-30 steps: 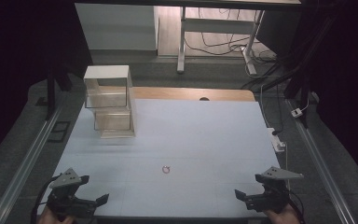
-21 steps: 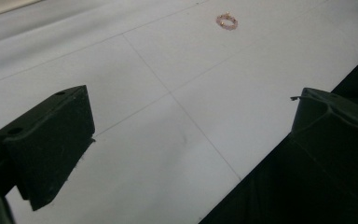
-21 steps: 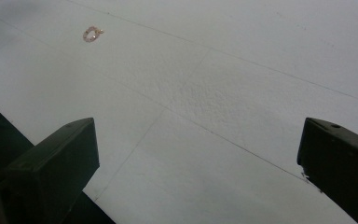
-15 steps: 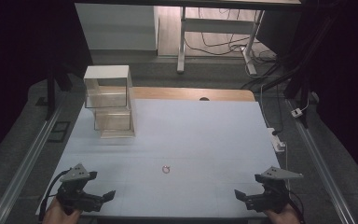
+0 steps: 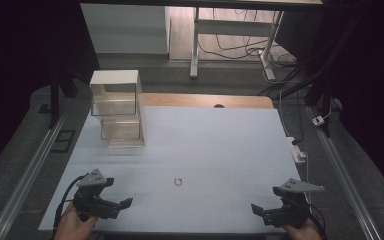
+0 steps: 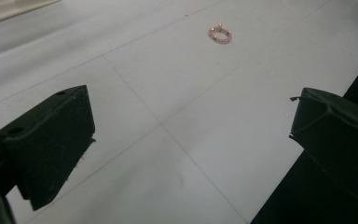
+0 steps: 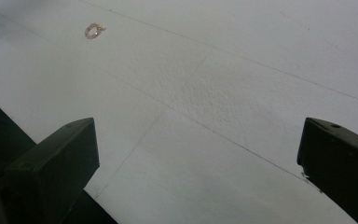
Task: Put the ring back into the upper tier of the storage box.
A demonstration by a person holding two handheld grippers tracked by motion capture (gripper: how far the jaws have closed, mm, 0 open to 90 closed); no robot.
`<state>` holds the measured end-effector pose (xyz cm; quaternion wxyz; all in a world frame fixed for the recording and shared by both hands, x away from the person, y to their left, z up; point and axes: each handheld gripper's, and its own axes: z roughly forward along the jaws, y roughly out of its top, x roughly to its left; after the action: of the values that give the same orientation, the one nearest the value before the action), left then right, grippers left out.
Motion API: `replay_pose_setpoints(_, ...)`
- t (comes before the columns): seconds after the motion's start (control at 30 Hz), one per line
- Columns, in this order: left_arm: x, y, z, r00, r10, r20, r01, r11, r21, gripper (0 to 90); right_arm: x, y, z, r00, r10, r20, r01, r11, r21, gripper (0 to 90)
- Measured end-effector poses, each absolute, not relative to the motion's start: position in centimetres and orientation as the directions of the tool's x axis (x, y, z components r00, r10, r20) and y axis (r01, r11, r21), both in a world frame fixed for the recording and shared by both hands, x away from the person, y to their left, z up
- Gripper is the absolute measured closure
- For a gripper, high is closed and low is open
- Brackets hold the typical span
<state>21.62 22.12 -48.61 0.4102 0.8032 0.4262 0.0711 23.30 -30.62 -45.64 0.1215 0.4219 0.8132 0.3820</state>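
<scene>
A small pink beaded ring (image 5: pixel 178 181) lies flat on the pale blue table mat (image 5: pixel 205 145), near the front middle. In the left gripper view the ring (image 6: pixel 220 35) sits far ahead of the wide-apart black jaws. In the right gripper view the ring (image 7: pixel 93 30) is at upper left, well beyond the jaws. My left gripper (image 5: pixel 117 206) rests at the front left, open and empty, pointing right toward the ring. My right gripper (image 5: pixel 260 210) is at the front right, open and empty, pointing left.
A clear plastic drawer unit with a white top (image 5: pixel 117 107) stands at the back left of the mat. A wooden table edge (image 5: pixel 210 100) runs behind the mat. Metal rails (image 5: pixel 30 170) flank both sides. A power strip (image 5: pixel 298 150) lies off the right edge.
My left gripper has shifted right and slightly forward, turning its jaws toward the ring. The right gripper and the ring have stayed put.
</scene>
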Motion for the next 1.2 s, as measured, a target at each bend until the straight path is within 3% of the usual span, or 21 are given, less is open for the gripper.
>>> replay_pose_setpoints(1.2,29.4,14.8,-49.2,0.701,0.694,-0.166,0.571,-0.406,0.714,0.0,23.3,-30.4,-45.7,-0.621,0.776,0.109,0.593,0.374,0.713,0.0)
